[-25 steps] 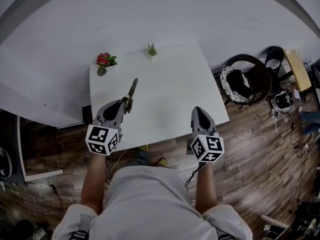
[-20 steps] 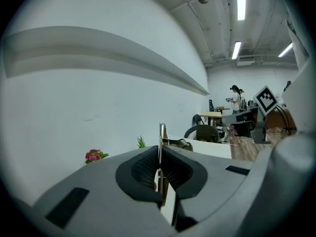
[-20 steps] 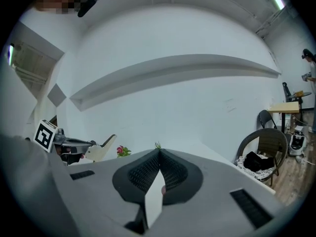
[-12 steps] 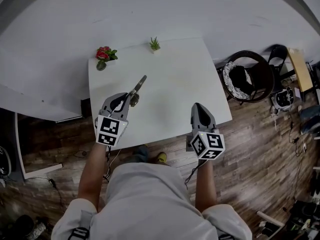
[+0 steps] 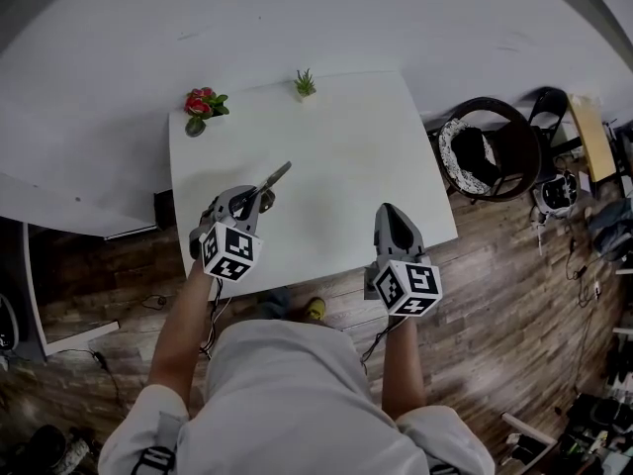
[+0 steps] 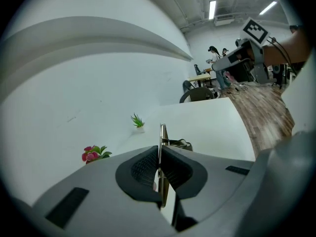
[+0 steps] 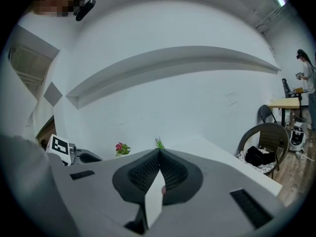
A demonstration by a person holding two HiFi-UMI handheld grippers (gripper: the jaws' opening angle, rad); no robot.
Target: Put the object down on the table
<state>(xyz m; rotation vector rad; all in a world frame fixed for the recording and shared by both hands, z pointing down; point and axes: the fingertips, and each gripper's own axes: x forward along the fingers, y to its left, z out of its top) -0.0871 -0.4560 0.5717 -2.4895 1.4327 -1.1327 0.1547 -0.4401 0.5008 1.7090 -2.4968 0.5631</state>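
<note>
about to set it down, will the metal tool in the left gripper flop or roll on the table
Probably stiff: the metal tool sticks straight out of the left gripper without sagging. It looks thin and flat, edge-on between the fingers, so it should lie flat on the table, not roll. Bare metal might skid on the smooth top.

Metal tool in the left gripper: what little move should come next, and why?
Probably lower the left gripper gently toward the white table before opening. Its fingers are clamped on the metal tool, which seems to hang above the tabletop, so letting go now might drop it.
</note>
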